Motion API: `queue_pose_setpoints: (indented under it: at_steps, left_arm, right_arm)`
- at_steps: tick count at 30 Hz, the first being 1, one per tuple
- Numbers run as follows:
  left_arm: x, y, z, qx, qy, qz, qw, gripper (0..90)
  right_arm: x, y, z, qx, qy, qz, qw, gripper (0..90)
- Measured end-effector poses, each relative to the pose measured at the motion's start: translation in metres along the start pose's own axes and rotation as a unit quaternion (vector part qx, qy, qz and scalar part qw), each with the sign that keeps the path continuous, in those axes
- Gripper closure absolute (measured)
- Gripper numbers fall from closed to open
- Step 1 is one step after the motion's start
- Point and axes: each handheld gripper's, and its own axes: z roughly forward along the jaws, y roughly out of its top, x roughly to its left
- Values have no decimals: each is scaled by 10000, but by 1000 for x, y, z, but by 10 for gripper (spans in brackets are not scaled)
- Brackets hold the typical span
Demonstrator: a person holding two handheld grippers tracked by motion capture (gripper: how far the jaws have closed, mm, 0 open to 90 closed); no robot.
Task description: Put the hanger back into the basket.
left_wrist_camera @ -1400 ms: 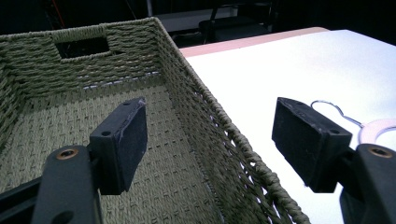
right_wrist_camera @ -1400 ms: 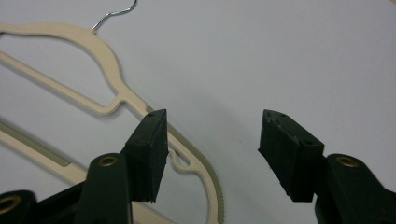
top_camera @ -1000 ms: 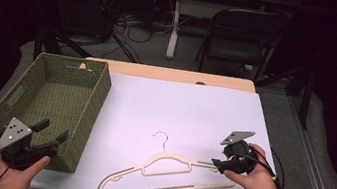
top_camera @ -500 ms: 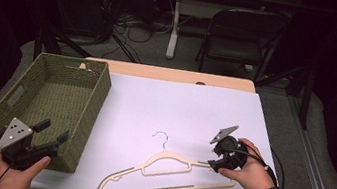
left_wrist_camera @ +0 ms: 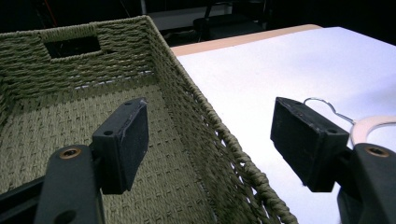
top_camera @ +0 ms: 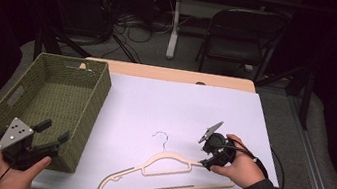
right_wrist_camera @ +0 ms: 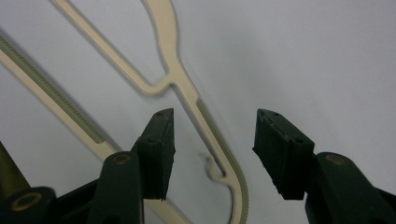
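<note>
Hanger [top_camera: 164, 177] lies flat on the white counter [top_camera: 180, 106], long axis running from near-left up toward the right, wire hook pointing away from the person. Right hand-held gripper [top_camera: 207, 156] sits at its right shoulder; jaws have just been closing, apart yet, straddling the shoulder arm [right_wrist_camera: 205, 126] without pressing it. Left hand-held gripper [top_camera: 52, 132] is open, well apart, over the woven basket [top_camera: 97, 99]. Nothing blocks the grasp.
</note>
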Motion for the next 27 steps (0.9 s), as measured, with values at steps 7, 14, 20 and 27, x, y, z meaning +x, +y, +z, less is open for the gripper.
queue_pose_setpoints:
  at_steps: [7, 14, 20, 27]
  left_arm:
    - [-1, 0, 0, 10, -13, 0, 10000, 277]
    - [-2, 1, 0, -8, -48, 18, 10000, 277]
    - [-4, 2, 0, -9, -71, 45, 10000, 277]
    - [-6, 3, 1, -4, -114, 66, 9999, 277]
  right_arm:
    - [8, 17, 6, 141, 108, -281, 9994, 475]
    - [15, 33, 11, 247, 189, -555, 9980, 496]
    - [21, 41, 18, 322, 300, -800, 9958, 527]
    - [28, 49, 24, 497, 454, -1240, 9900, 573]
